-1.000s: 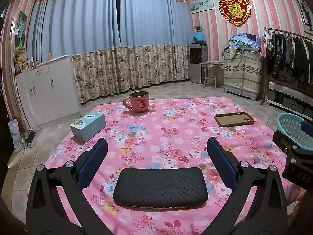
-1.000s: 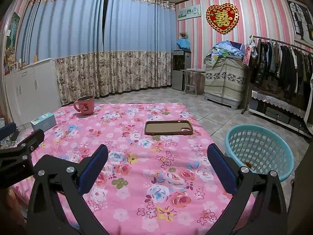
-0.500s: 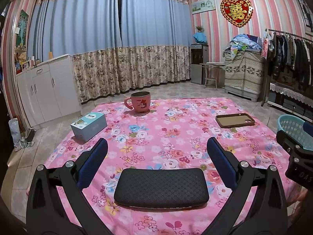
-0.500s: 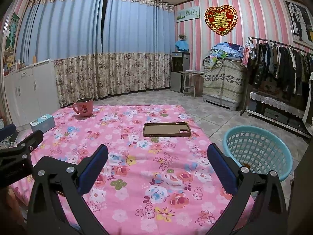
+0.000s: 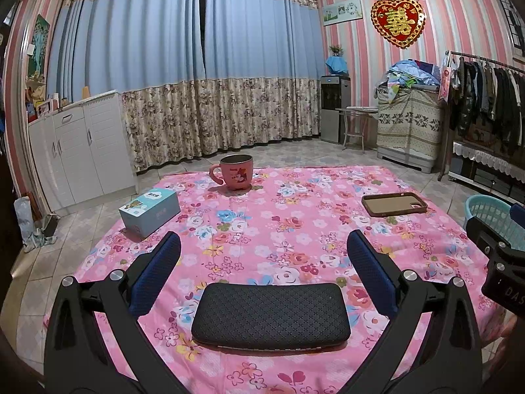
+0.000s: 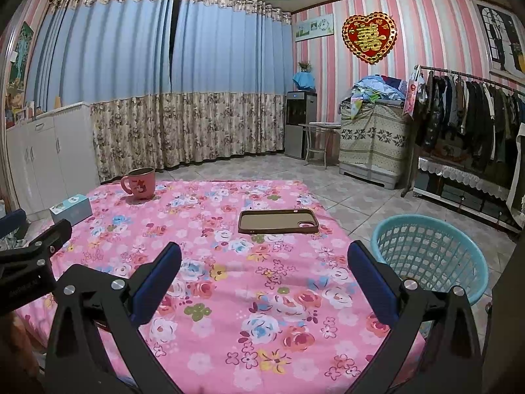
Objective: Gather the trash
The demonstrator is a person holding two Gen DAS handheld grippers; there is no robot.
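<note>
On the pink floral tablecloth (image 5: pixel 295 229) lie a black textured pad (image 5: pixel 270 318), a brown phone case (image 5: pixel 393 204), a teal tissue box (image 5: pixel 149 211) and a pink mug (image 5: pixel 235 176). My left gripper (image 5: pixel 262 246) is open just above the black pad, with nothing between its fingers. My right gripper (image 6: pixel 264 252) is open over the cloth's near right part, short of the phone case (image 6: pixel 278 221). A teal mesh basket (image 6: pixel 430 256) stands on the floor beside the table's right edge.
White cabinets (image 5: pixel 78 151) line the left wall and curtains (image 5: pixel 213 82) hang behind the table. A clothes rack (image 6: pixel 469 121) and a covered cabinet (image 6: pixel 374 141) stand at the right. Tiled floor (image 6: pixel 357 193) surrounds the table. Each view shows the other gripper at its edge.
Both views have shifted only slightly. Both grippers stay open, and nothing on the table has moved.
</note>
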